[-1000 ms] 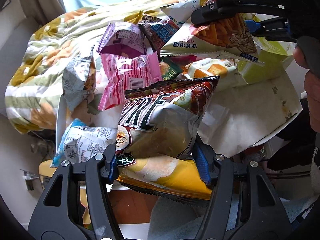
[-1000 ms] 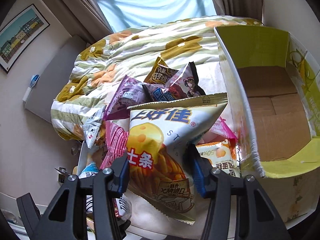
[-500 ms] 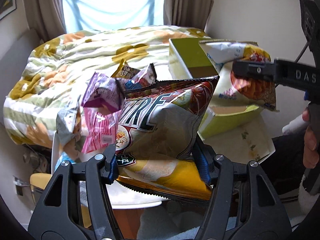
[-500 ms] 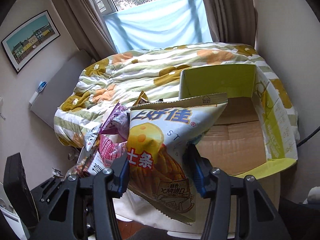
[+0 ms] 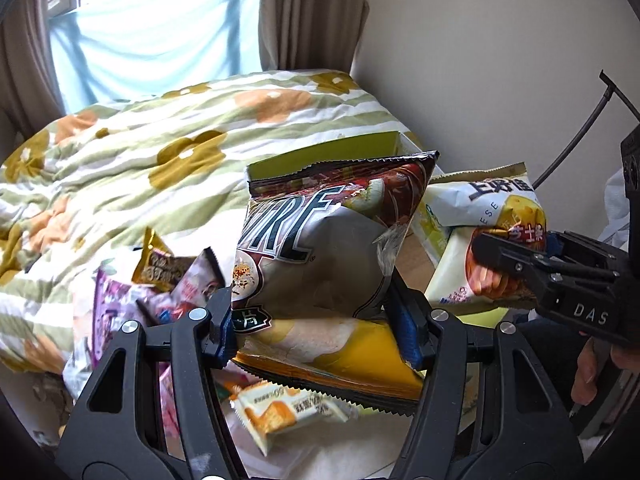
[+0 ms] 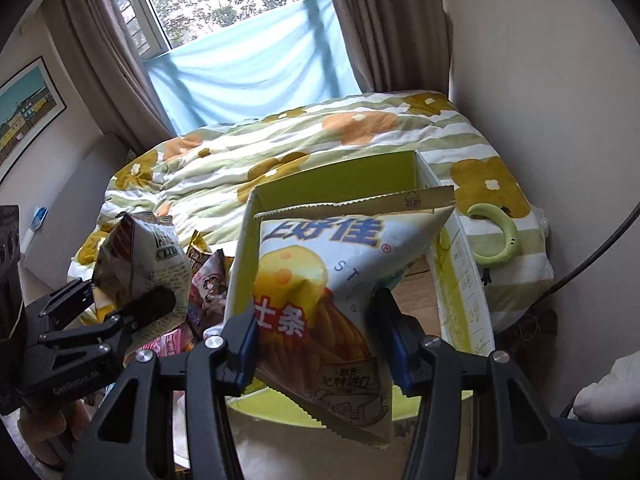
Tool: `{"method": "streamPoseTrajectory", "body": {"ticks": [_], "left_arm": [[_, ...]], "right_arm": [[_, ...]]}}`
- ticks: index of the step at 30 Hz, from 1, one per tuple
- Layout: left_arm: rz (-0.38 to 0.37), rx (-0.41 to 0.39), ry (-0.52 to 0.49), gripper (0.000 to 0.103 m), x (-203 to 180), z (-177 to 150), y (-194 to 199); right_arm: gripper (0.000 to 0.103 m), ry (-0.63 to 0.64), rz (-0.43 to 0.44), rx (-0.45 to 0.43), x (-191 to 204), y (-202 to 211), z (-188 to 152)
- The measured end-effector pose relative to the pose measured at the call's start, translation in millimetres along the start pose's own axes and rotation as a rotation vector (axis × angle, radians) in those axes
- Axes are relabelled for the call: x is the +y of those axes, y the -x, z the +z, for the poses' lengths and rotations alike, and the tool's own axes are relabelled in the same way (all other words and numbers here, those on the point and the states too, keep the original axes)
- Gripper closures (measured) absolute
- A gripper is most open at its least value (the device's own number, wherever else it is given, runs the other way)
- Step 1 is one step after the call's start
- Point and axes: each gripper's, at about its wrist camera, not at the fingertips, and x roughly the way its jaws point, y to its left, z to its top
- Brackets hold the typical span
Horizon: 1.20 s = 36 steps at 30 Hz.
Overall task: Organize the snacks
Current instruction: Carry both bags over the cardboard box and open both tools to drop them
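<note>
Notably crinkled chip bag [image 5: 320,248]

left tongs [image 5: 316,320]: clamped on a brown chip bag [image 5: 320,248]
right tongs [image 5: 516,268]: gripping a cheese-stick bag [image 5: 480,216]

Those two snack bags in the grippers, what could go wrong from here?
Both are pinched low, so the brown chip bag in the left gripper and the cheese stick bag in the right gripper could slip or burst. Carried close together toward the green box, they might collide.
</note>
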Motion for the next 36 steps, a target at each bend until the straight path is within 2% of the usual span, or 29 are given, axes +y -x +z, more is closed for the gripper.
{"method": "streamPoseTrajectory", "body": {"ticks": [5, 9, 10, 12, 13, 14, 16, 18, 22, 30, 36], "left_arm": [[-0.043, 0.067, -0.026, 0.045, 0.4, 45.0, -62.8], [-0.059, 0.126, -0.04, 0.045, 3.5, 64.4, -110.9], [-0.05, 0.13, -0.046, 0.04, 4.6, 67.9, -122.9], [-0.042, 0.14, -0.056, 0.024, 2.8, 72.8, -140.5], [-0.032, 0.15, -0.054, 0.006, 1.0, 75.3, -147.8], [-0.016, 0.156, -0.048, 0.0, 0.0, 76.5, -152.8], [-0.028, 0.158, -0.035, 0.0, 6.8, 73.4, -158.8], [-0.04, 0.166, -0.014, 0.001, 11.0, 68.8, -158.4], [-0.011, 0.171, 0.02, 0.001, 23.3, 46.3, -143.1], [0.073, 0.138, 0.101, 0.001, 37.8, 16.3, -102.9], [0.133, 0.123, 0.157, 0.001, 49.2, 1.6, -85.9]], "right_arm": [[0.055, -0.052, -0.048, 0.019, -21.7, -25.8, 23.7], [0.055, -0.091, -0.084, 0.036, -33.9, -41.3, 33.7], [0.055, -0.096, -0.09, 0.038, -36.9, -44.7, 35.5], [0.055, -0.099, -0.105, 0.043, -42.6, -51.6, 38.9], [0.055, -0.1, -0.112, 0.048, -44.5, -54.9, 39.7], [0.055, -0.101, -0.117, 0.055, -47.0, -58.3, 40.5], [0.055, -0.108, -0.118, 0.073, -51.5, -64.0, 41.1], [0.055, -0.107, -0.111, 0.086, -55.3, -67.5, 39.7], [0.055, -0.072, -0.088, 0.109, -56.9, -74.1, 40.4], [0.053, -0.024, 0.004, 0.112, -56.0, -83.9, 58.8], [0.053, 0.009, 0.076, 0.151, -54.3, -110.9, 72.4]]}}
